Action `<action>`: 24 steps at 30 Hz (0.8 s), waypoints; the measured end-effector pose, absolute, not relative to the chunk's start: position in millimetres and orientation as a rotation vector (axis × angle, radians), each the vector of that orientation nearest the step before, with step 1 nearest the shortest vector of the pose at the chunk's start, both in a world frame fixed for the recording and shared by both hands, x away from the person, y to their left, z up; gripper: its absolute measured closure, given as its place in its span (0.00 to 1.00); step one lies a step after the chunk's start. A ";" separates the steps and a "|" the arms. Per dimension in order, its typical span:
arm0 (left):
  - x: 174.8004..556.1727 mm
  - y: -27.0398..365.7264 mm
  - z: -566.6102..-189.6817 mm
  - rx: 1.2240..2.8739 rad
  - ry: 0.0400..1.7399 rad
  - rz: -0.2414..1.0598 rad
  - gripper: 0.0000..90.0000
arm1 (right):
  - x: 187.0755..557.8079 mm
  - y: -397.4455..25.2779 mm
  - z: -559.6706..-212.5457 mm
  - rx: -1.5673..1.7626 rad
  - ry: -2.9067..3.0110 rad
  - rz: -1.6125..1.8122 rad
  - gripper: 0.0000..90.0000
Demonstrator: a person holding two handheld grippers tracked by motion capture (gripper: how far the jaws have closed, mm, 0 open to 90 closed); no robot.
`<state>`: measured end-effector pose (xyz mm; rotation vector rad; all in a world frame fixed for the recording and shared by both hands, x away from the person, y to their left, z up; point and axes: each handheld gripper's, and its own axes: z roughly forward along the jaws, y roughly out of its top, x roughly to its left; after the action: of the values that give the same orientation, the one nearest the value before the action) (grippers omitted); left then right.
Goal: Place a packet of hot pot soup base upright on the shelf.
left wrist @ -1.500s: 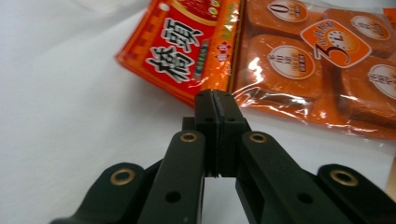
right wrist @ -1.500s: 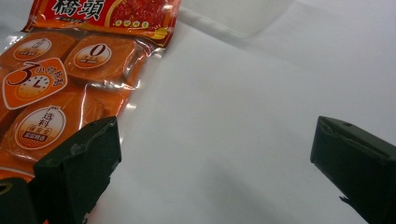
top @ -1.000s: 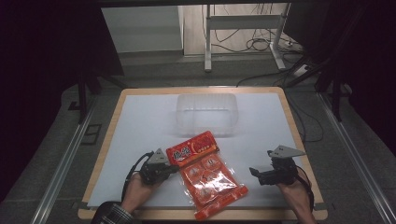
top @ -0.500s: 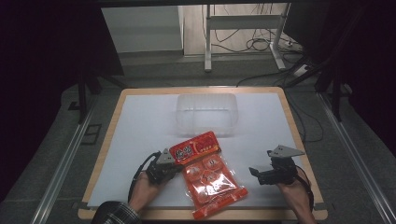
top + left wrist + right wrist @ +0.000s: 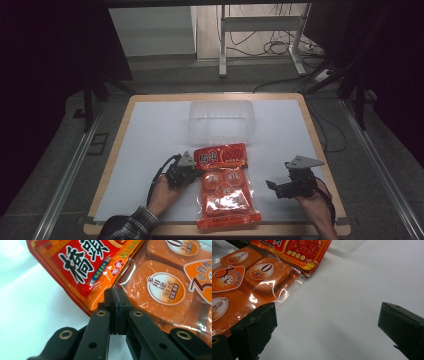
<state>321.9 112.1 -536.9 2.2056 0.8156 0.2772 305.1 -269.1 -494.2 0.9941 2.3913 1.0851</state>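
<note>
— High view first: how are the two claws seen?

— The left gripper (image 5: 196, 173) is seen pressed against the left edge of the orange snack pack (image 5: 225, 187), just below its red header. The right gripper (image 5: 274, 186) is held apart from the pack, off its right edge, with its jaws spread. A clear plastic container (image 5: 221, 121) is seen beyond both claws, past the top of the pack, on the white table (image 5: 145, 145).

— Left gripper view: what is clamped?

— The left gripper (image 5: 115, 296) is seen clenched, its jaws brought together with no gap, on the edge of the snack pack (image 5: 140, 277) where the red header meets the clear orange film. Large white Chinese characters are printed on the header above the jaws, too partial to be read with certainty. To the right of the jaws a round white label with small characters is seen on an orange block, and a large "3" is cut off at the frame edge.

— Right gripper view?

— The right gripper (image 5: 325, 317) is seen released, jaws wide apart, with bare white table between them. The snack pack (image 5: 249, 282) lies behind the left-hand jaw and is not gripped. "3", "L" and "0" can be read on its labels.
</note>
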 end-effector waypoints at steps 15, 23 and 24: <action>352.8 84.1 -536.5 2.207 0.759 0.251 1.00 | 307.9 -269.0 -498.5 1.021 2.426 1.051 0.02; 363.9 71.5 -536.2 2.212 0.728 0.227 1.00 | 308.2 -269.5 -498.7 1.023 2.425 1.056 0.02; 364.9 69.2 -536.4 2.205 0.729 0.224 1.00 | 308.2 -269.4 -498.8 1.023 2.425 1.056 0.02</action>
<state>364.9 69.2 -536.4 2.2047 0.7286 0.2239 308.2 -269.4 -498.8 1.0229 2.4246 1.0562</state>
